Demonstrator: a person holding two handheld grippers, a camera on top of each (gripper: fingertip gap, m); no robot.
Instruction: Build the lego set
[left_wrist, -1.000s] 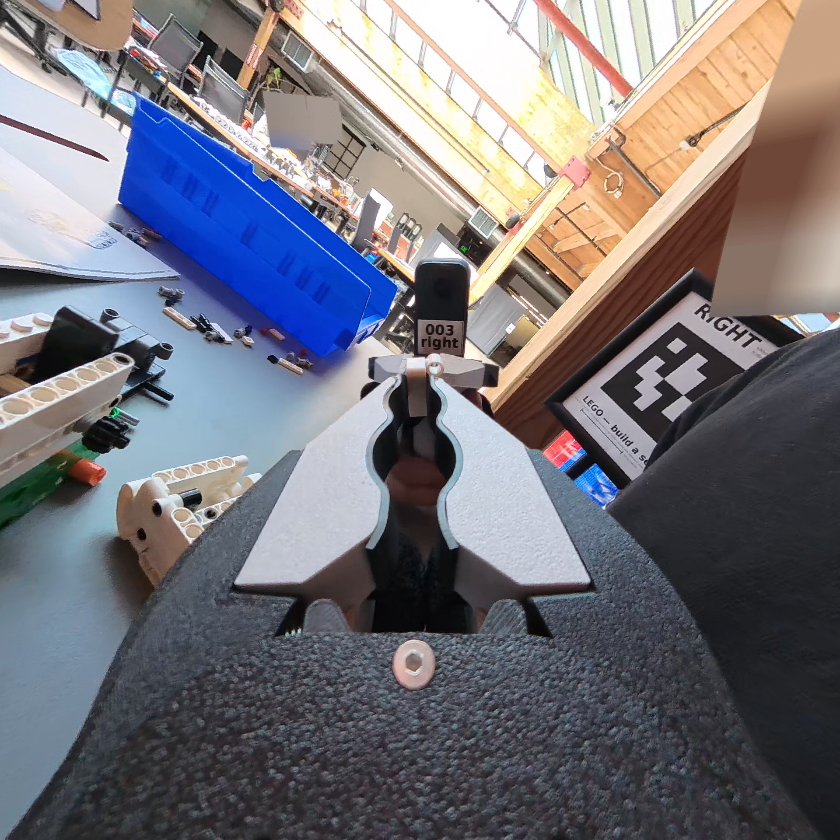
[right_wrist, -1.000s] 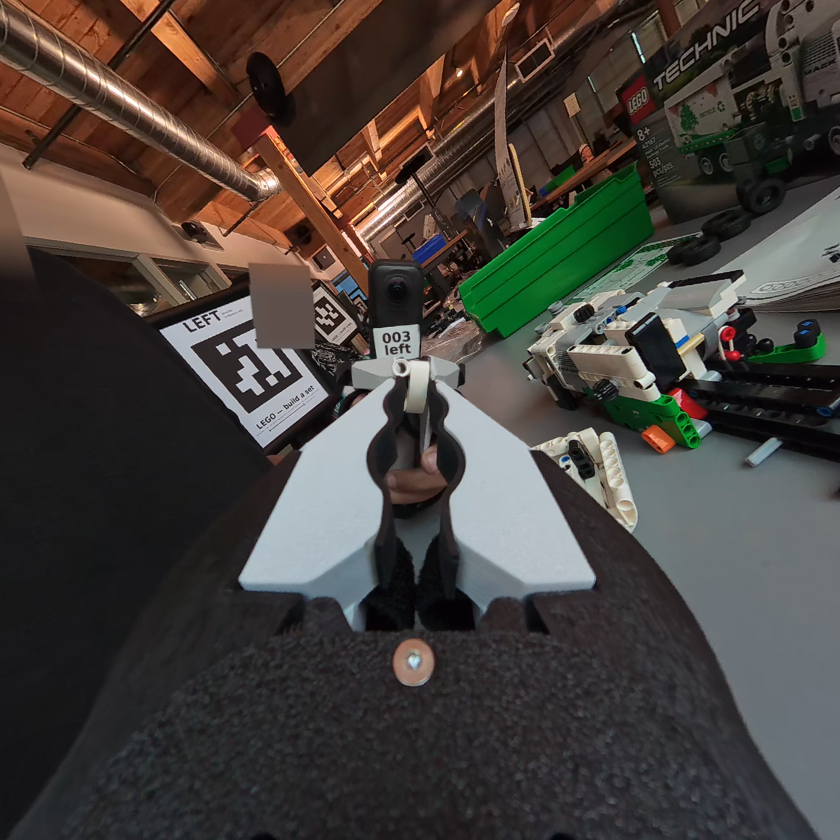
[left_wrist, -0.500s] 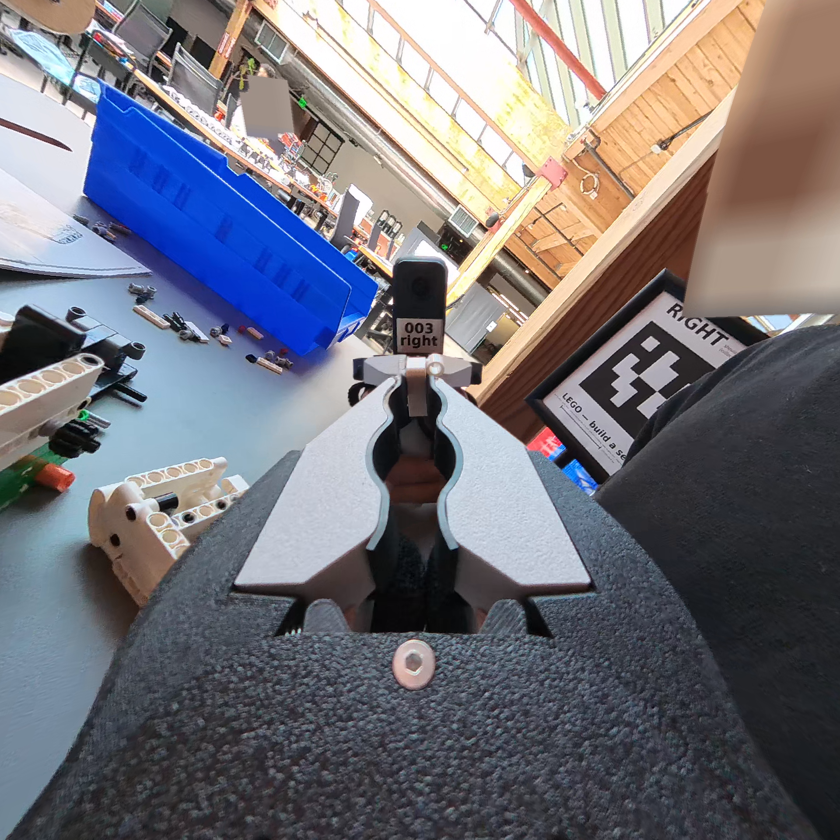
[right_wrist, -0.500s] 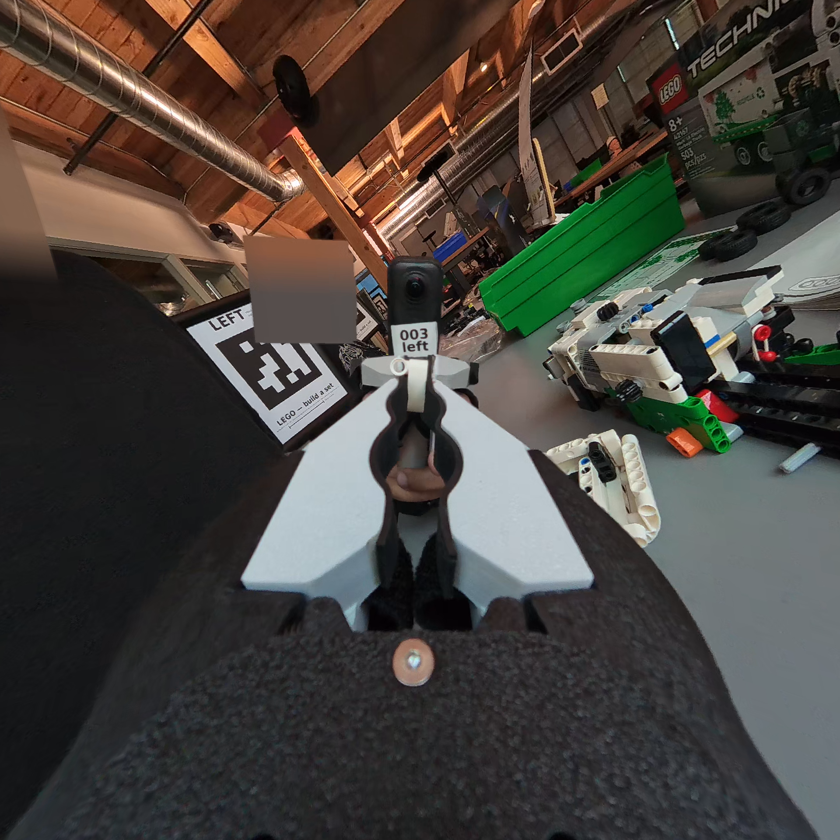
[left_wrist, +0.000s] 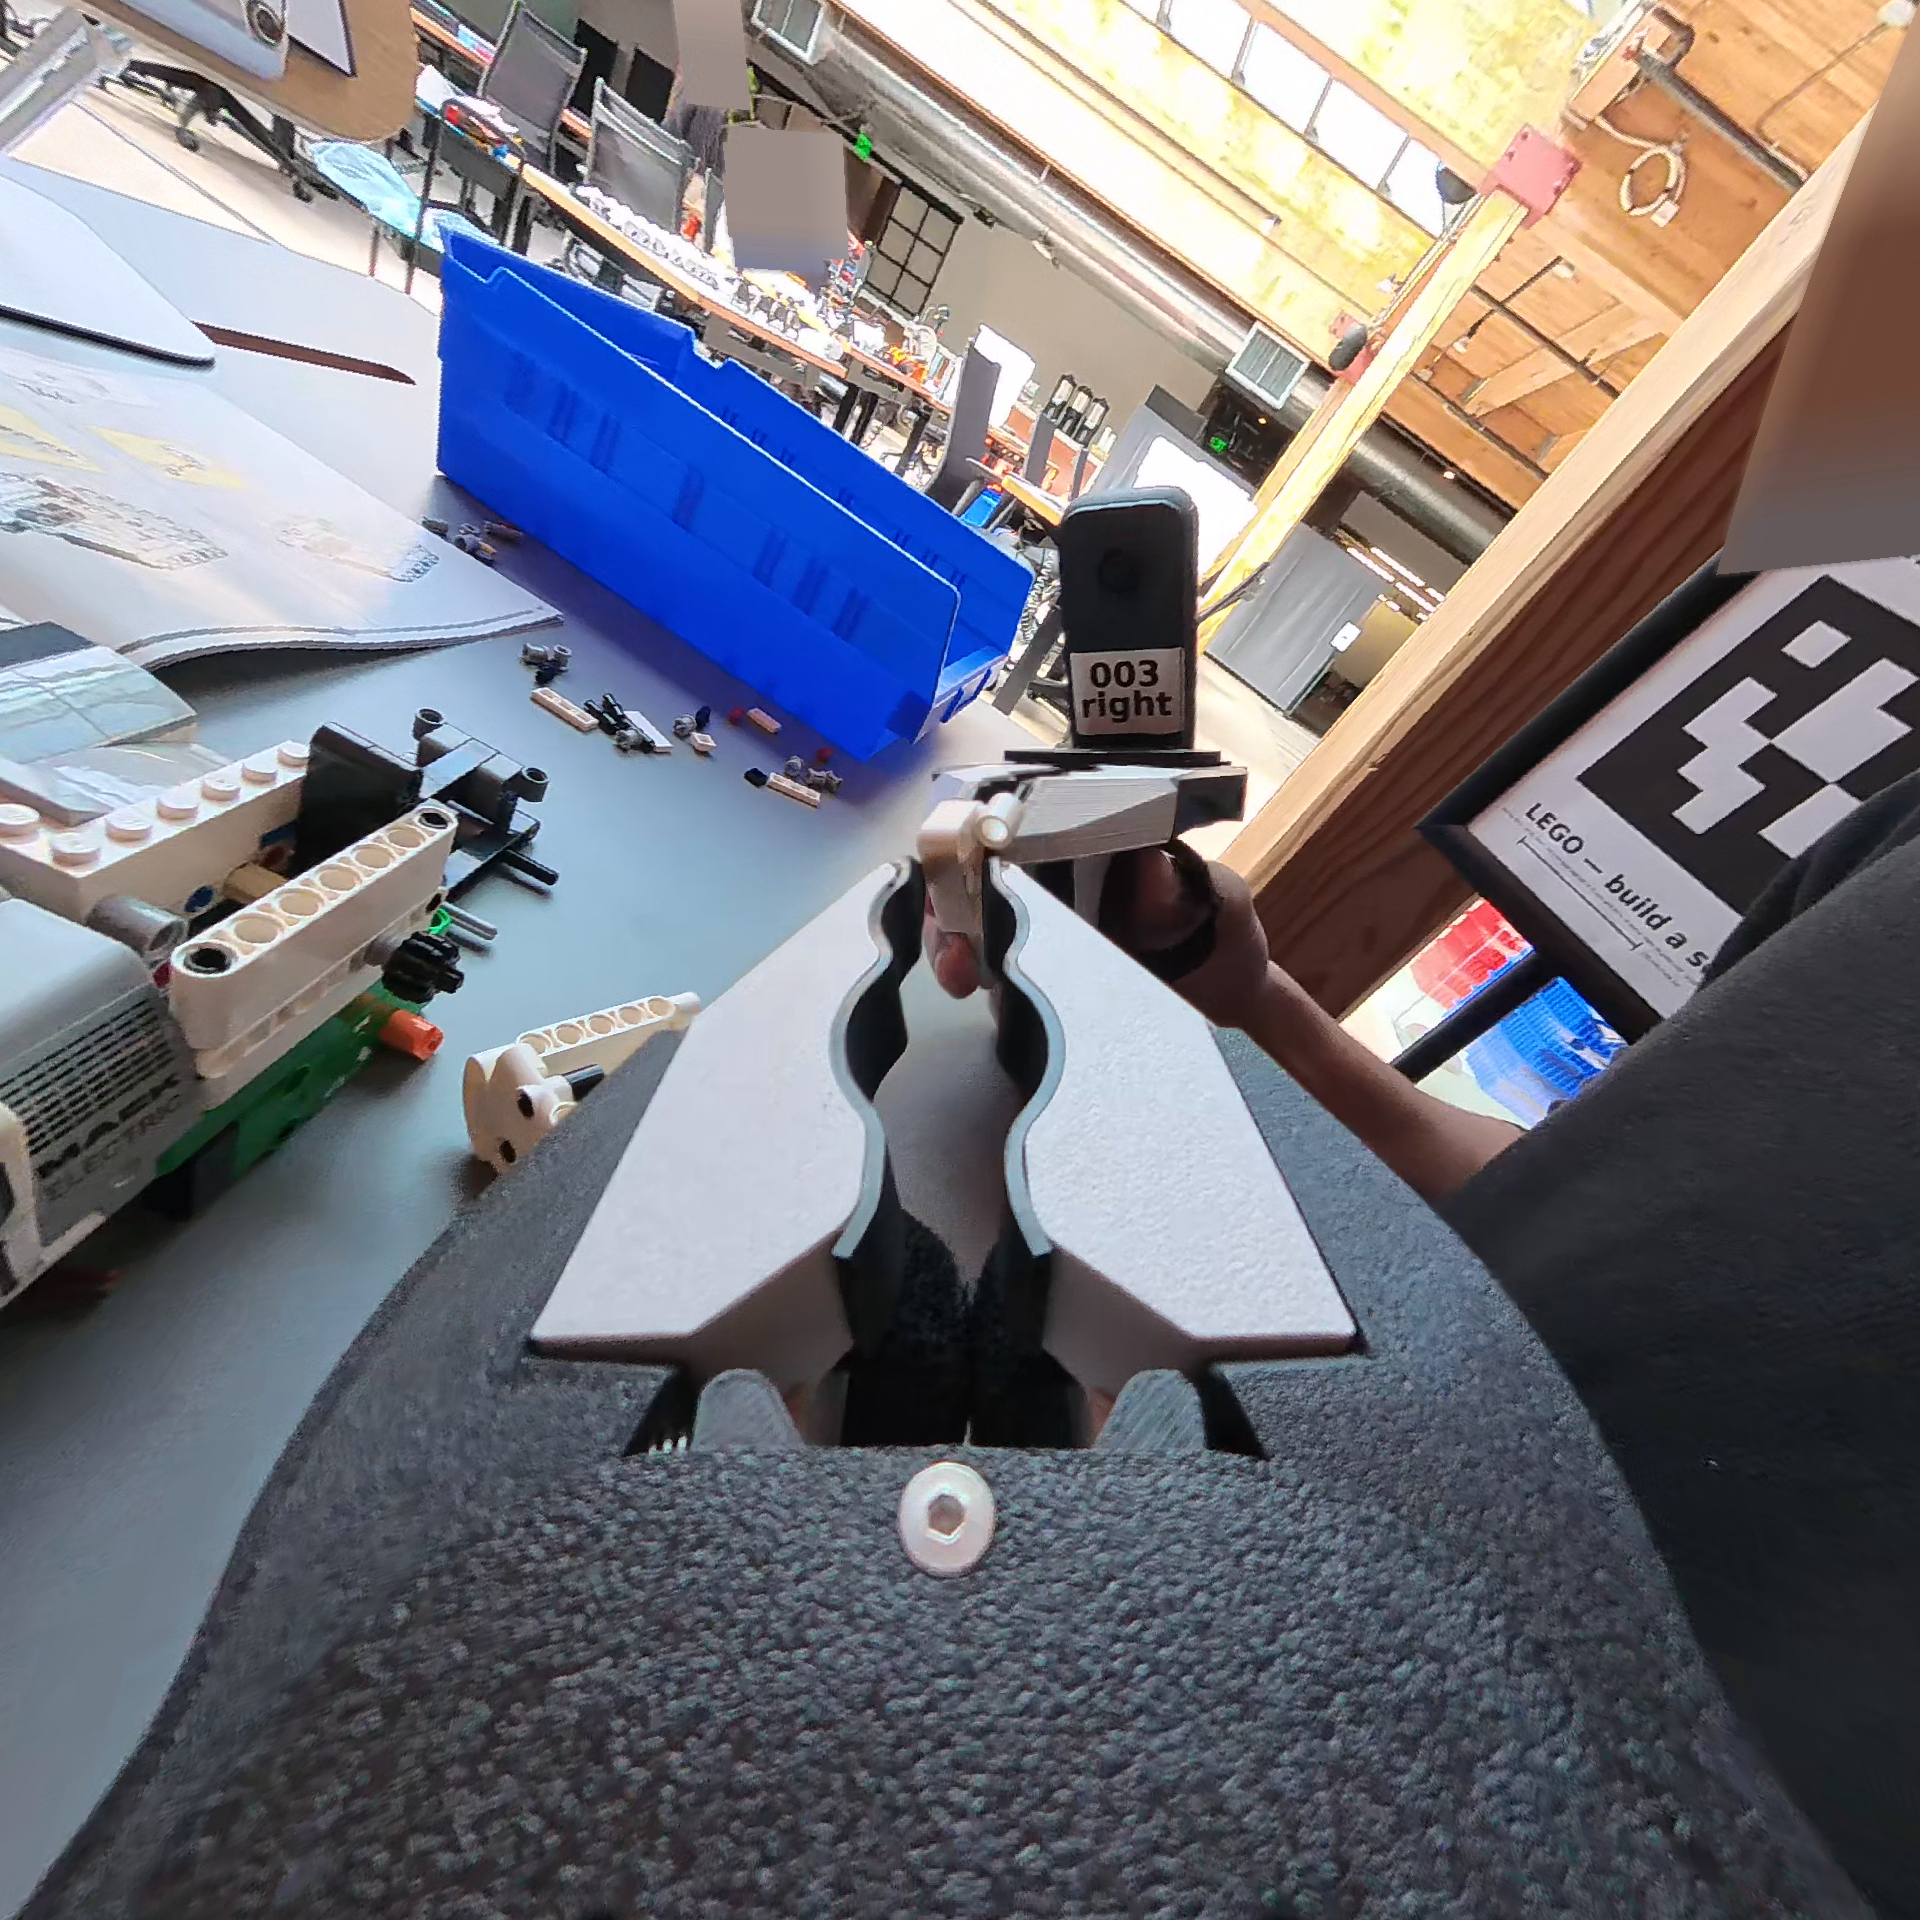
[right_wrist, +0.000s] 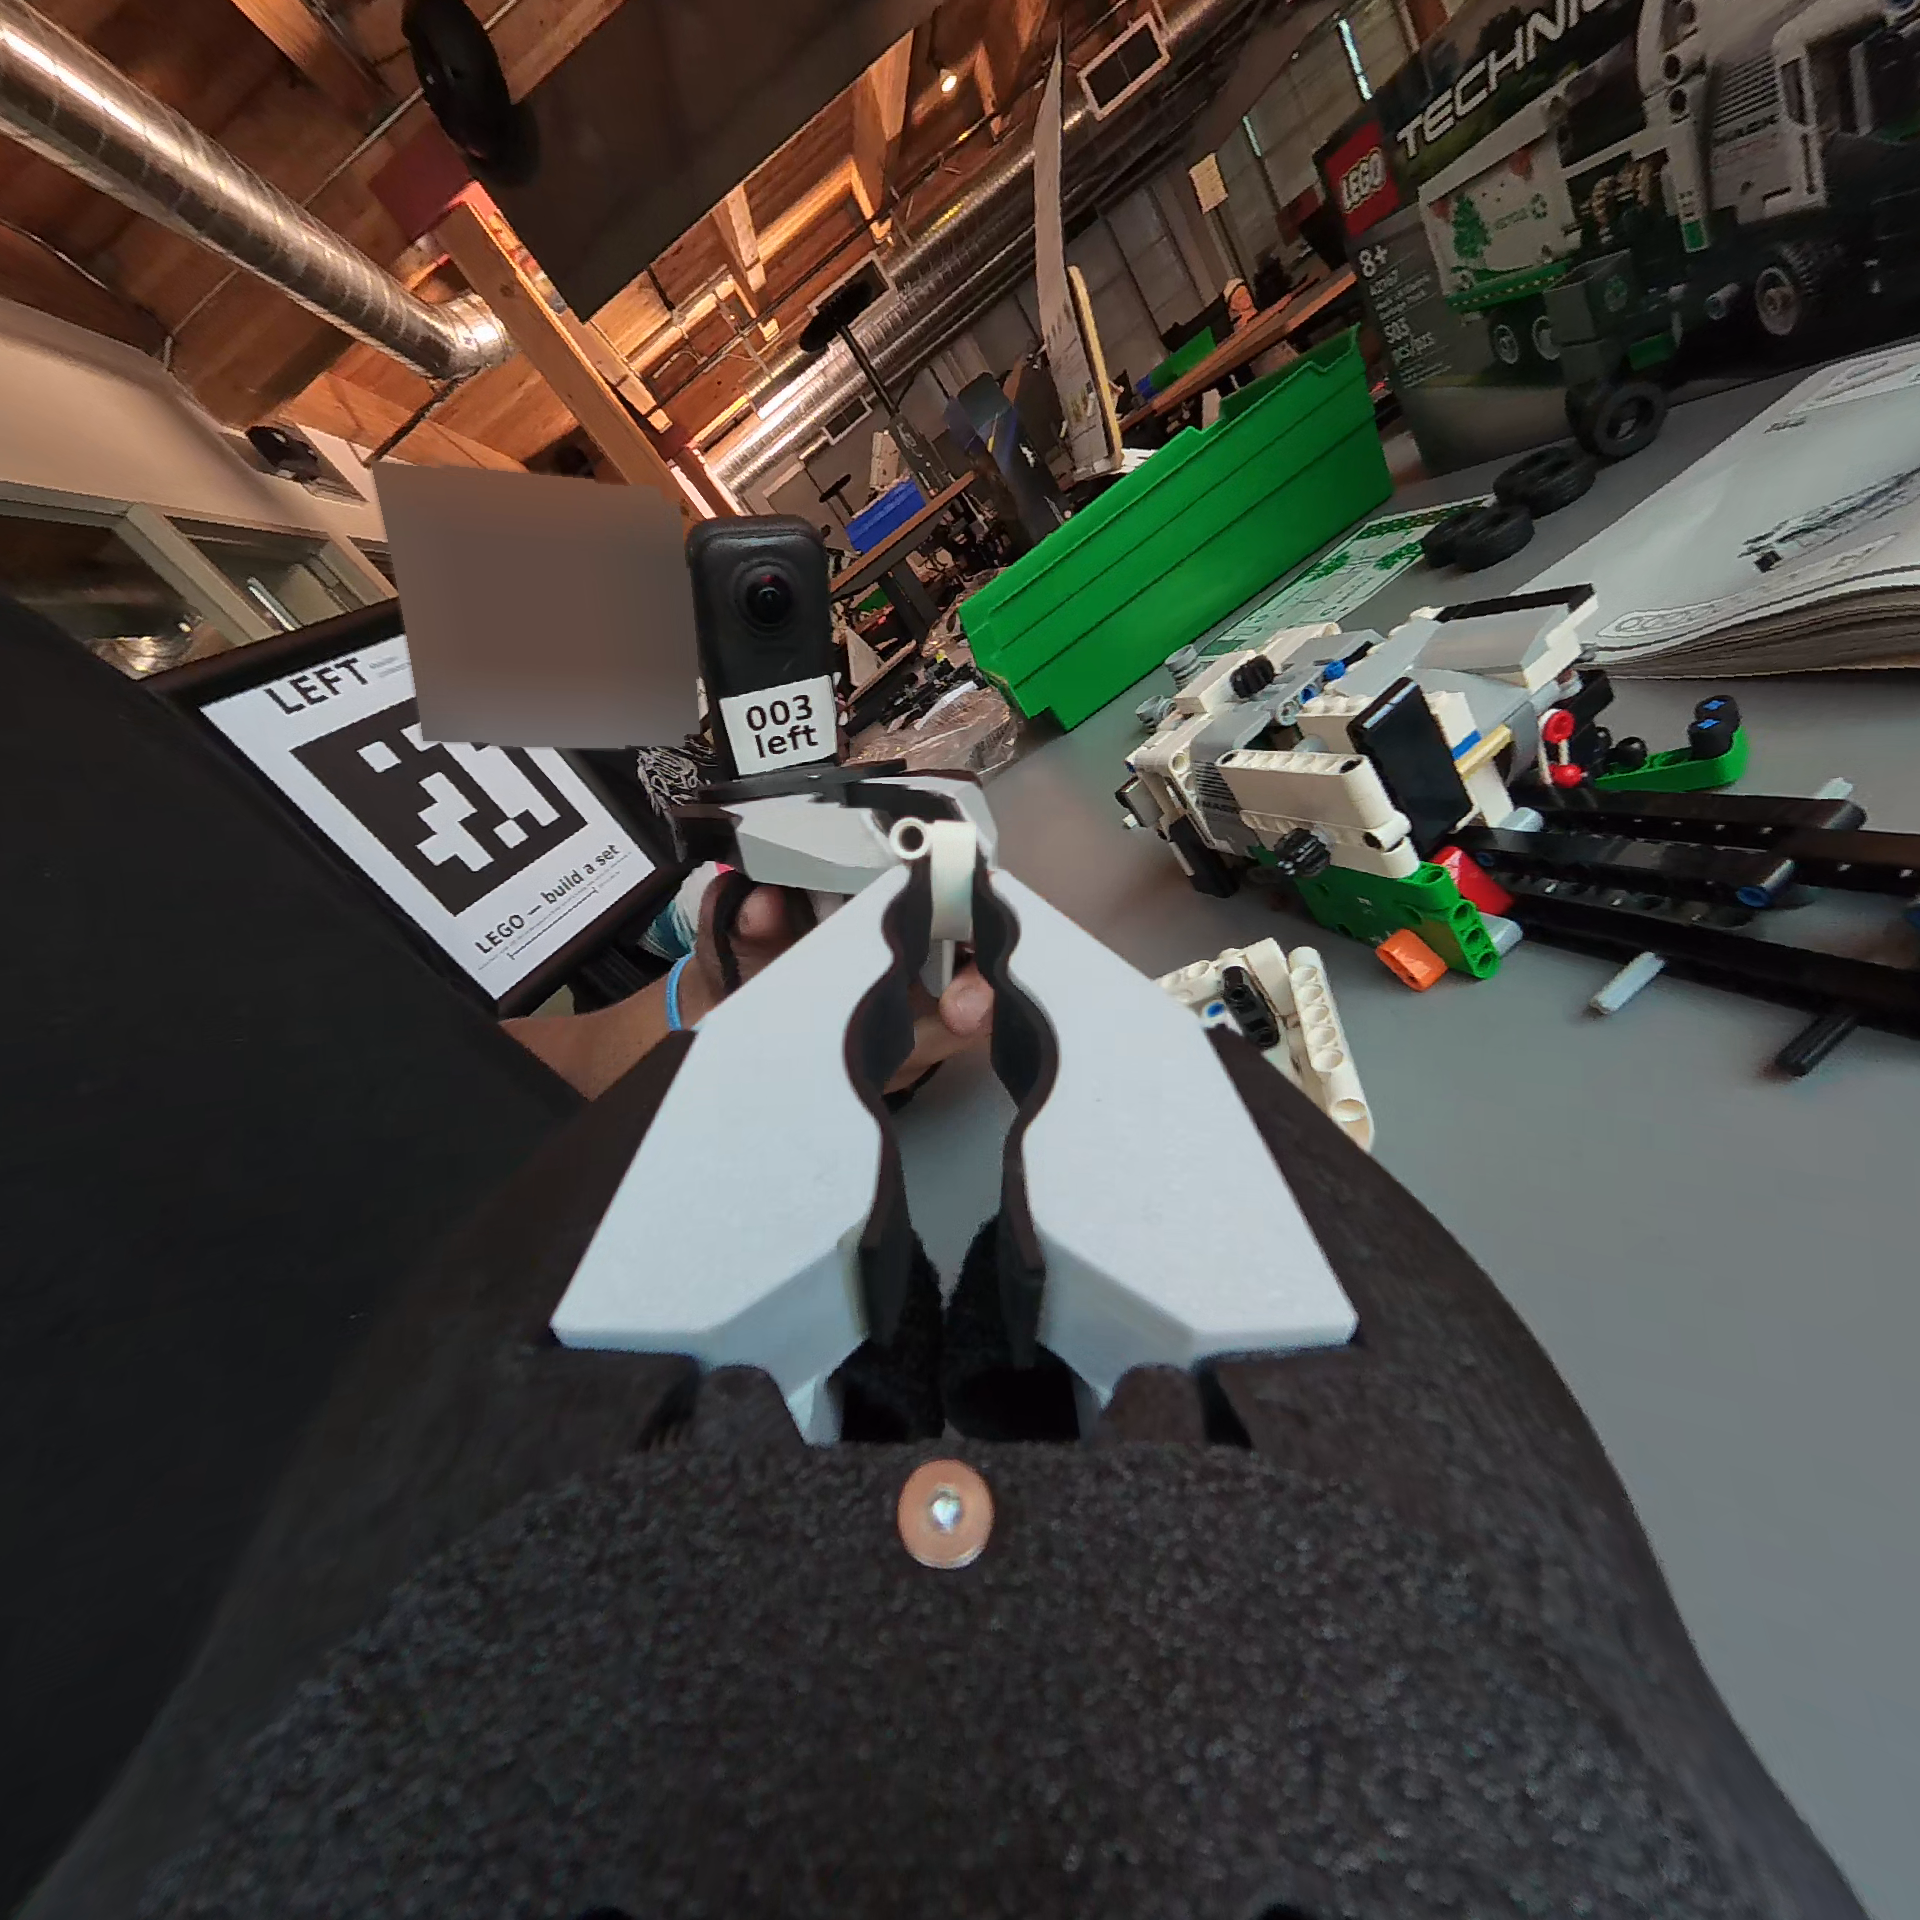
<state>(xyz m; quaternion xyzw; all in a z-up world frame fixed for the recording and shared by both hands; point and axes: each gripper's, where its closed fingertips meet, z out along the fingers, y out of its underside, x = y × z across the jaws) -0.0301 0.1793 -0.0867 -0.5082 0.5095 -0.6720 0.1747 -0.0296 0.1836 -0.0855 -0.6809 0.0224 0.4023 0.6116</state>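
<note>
A small white Lego Technic piece (left_wrist: 958, 868) is held in the air between both grippers. My left gripper (left_wrist: 956, 888) is shut on it. My right gripper (right_wrist: 943, 883) faces the left one and is shut on the same white piece (right_wrist: 951, 873), whose round end sticks out at the top. The half-built white, green and black truck model (left_wrist: 260, 935) stands on the grey table at the left, and in the right wrist view (right_wrist: 1351, 790) at the right. A loose white panel sub-assembly (left_wrist: 561, 1070) lies near it, also seen in the right wrist view (right_wrist: 1288, 1008).
A blue bin (left_wrist: 707, 540) with loose small parts (left_wrist: 665, 727) in front of it. An open instruction booklet (left_wrist: 208, 520). A green bin (right_wrist: 1174, 561), the set's box (right_wrist: 1610, 208) and black wheels (right_wrist: 1507, 509) at the back. A framed marker sign (right_wrist: 447, 790) behind the grippers. The tips of both grippers are at nearly the same place.
Both grippers have swung sideways while still facing each other, so each now sees the other off to one side. The white piece stays held between them. More of the table shows.
</note>
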